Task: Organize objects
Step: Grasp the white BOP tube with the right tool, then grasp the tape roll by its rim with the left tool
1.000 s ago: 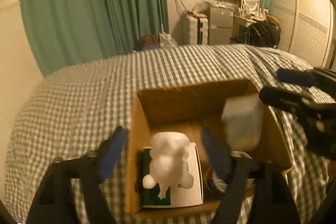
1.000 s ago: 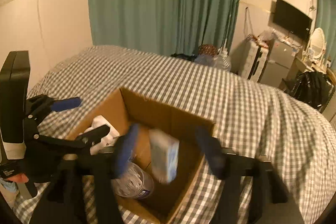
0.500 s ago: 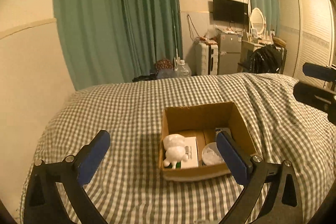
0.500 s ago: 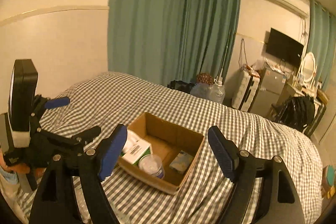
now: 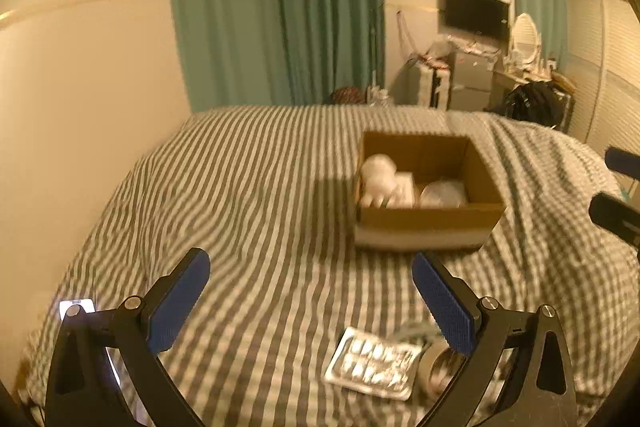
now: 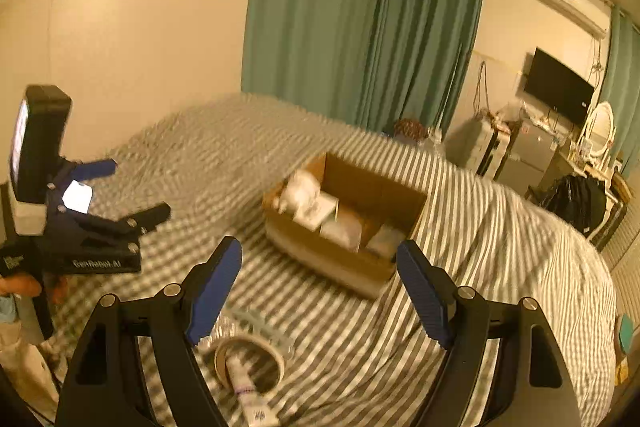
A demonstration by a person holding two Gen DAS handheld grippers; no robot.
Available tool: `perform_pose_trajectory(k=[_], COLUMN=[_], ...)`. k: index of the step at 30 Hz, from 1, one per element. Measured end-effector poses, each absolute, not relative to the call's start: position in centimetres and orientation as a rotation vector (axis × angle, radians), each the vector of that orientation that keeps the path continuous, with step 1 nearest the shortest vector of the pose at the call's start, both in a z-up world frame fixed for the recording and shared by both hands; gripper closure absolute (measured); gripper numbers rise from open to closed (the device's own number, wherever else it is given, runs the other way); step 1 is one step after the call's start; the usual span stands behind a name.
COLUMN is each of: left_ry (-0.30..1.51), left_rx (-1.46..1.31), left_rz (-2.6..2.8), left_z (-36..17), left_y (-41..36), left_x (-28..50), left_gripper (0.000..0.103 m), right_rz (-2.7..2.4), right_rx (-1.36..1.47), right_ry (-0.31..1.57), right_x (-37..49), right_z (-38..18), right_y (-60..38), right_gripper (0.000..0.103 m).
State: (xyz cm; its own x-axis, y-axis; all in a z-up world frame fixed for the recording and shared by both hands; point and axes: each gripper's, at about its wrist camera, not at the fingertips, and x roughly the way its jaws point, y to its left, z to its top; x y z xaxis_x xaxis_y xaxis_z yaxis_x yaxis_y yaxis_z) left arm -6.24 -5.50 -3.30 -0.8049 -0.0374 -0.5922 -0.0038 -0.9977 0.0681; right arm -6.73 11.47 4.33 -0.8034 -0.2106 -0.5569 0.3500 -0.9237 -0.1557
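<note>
Both grippers are held spread wide and empty above a checked bedspread (image 5: 248, 187). The left gripper (image 5: 310, 301) is seen with its blue pads (image 5: 178, 301) well apart, poised over the near part of the bed; just ahead of its right finger a blister pack (image 5: 372, 363) lies flat, with a tape roll (image 5: 440, 371) beside it, partly hidden by that finger. The right gripper (image 6: 320, 287) is likewise open, nothing between its fingers; below it the tape roll (image 6: 250, 357) lies on the cover with a small tube (image 6: 248, 391) inside its ring. Farther off, a cardboard box (image 5: 428, 219) stands open on the bed, well apart from both grippers. Inside it, a white figure (image 5: 378, 173) rests on a white carton (image 5: 402, 189) at the left end, with a round lidded tub (image 5: 442, 193) beside them; a pale packet (image 6: 386, 239) at the far end can be made out only from the right wrist view. Green curtains (image 5: 276, 7) hang behind the bed. Much of both views is blurred.
</note>
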Motion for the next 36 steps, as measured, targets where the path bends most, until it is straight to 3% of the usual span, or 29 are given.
perform_pose_trajectory(k=[9, 17, 19, 21, 26, 36], left_ry=[-0.128, -0.170, -0.173, -0.168, -0.158, -0.170], left_rx=[1.170, 1.308, 1.330, 1.347, 1.356, 1.379], left_rz=[-2.872, -2.863, -2.853, -2.844, -2.846, -2.845], left_z=[-11.9, -15.5, -15.9, -16.1, -16.1, -16.2], left_y=[-4.2, -2.7, -2.6, -2.7, -2.9, -2.4], left_x=[-4.3, -2.9, -2.9, -2.9, -3.2, -3.3], left_gripper=[0.000, 0.000, 0.000, 0.000, 0.000, 0.000], right_rz=[-2.533, -2.365, -2.329, -2.289, -2.272, -2.319], right_rx=[1.155, 1.303, 1.334, 1.374, 1.399, 1.291], right_ry=[0.339, 0.359, 0.369, 0.394, 0.415, 0.379], right_x=[-5.9, -5.1, -5.0, -4.9, -4.9, -3.4], right_z=[-7.3, -11.9, -12.8, -13.9, -14.4, -10.4], right_y=[11.0, 9.3, 8.9, 8.5, 8.5, 9.7], right_gripper=[0.023, 0.025, 0.033, 0.053, 0.073, 0.075])
